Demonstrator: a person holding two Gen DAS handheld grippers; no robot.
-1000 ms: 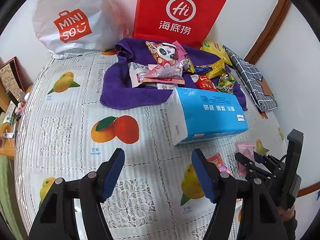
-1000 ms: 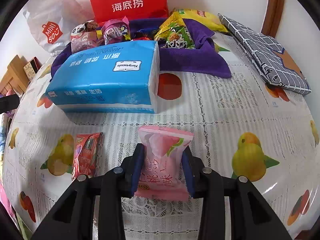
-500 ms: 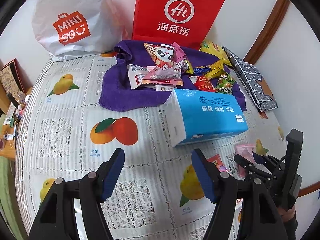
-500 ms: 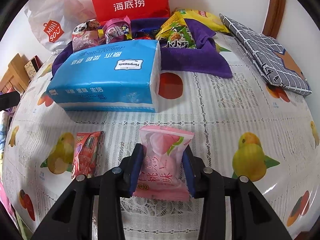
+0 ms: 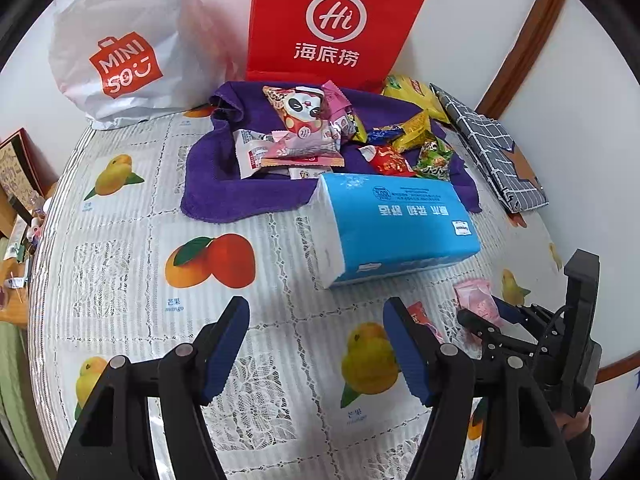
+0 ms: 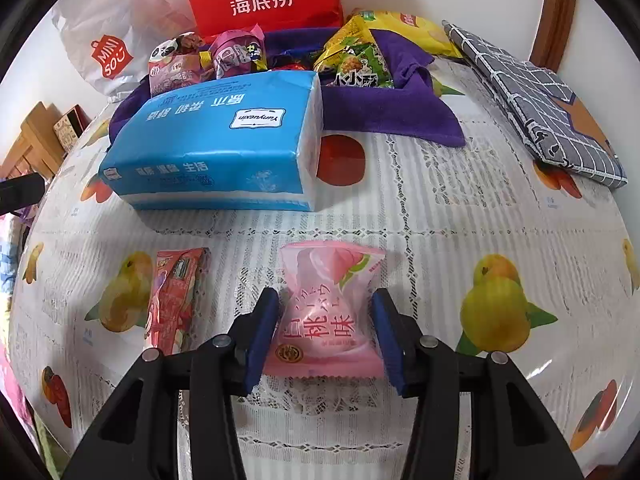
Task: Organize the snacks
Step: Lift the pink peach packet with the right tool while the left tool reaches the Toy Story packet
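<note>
A blue tissue pack (image 6: 216, 144) is lying mid-table, the left gripper (image 5: 316, 344) is hovering open and empty, and the right gripper (image 6: 326, 336) has just been opening around the pink snack (image 6: 326, 312) lying near the table's front edge.

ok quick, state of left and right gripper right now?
Left gripper: open, nothing between its fingers.
Right gripper: just been opening, pads off the pink peach snack, which lies between them.

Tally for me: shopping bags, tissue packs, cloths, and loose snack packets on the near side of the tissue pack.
Shopping bags: 2, white bag and red bag
Tissue pack: 1
Cloths: 2, purple towel and checked cloth
Loose snack packets: 2, pink packet and red packet
Total: 7
</note>
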